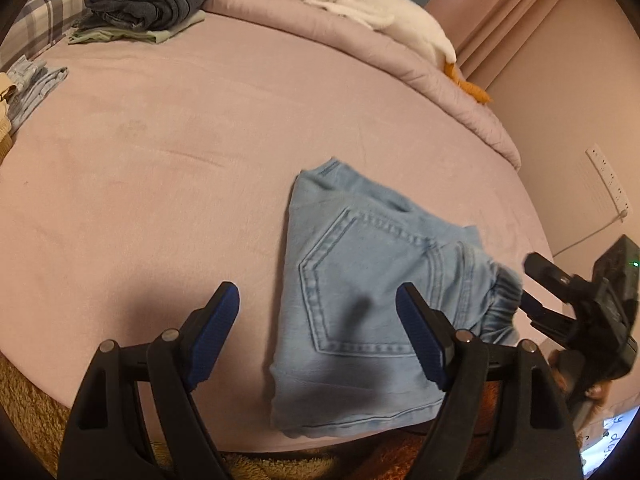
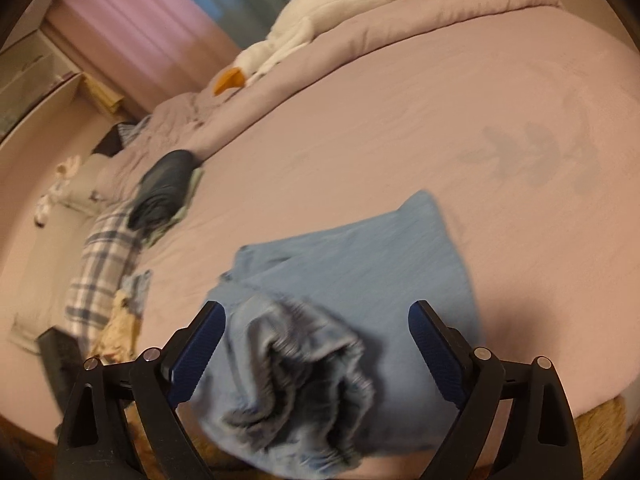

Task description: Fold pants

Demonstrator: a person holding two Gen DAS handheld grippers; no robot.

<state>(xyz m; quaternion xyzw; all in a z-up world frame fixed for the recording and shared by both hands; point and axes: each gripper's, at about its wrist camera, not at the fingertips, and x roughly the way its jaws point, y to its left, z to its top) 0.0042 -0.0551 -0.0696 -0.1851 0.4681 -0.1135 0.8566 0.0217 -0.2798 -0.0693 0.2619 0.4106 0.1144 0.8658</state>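
Observation:
Light blue denim pants (image 1: 360,300) lie folded into a compact bundle on the pink bed near its front edge, back pocket up. In the right wrist view the pants (image 2: 360,280) show their elastic waistband bunched toward the camera. My left gripper (image 1: 318,316) is open and empty, hovering over the left part of the pants. My right gripper (image 2: 316,334) is open, its jaws spread either side of the waistband without pinching it. The right gripper also shows in the left wrist view (image 1: 560,292) at the pants' right edge.
A stack of folded dark and green clothes (image 1: 148,4) sits at the far left of the bed (image 1: 160,140). A white plush goose (image 1: 380,8) lies on the rolled duvet at the back. More clothes (image 1: 32,84) and a plaid pillow (image 2: 104,248) lie at the left edge.

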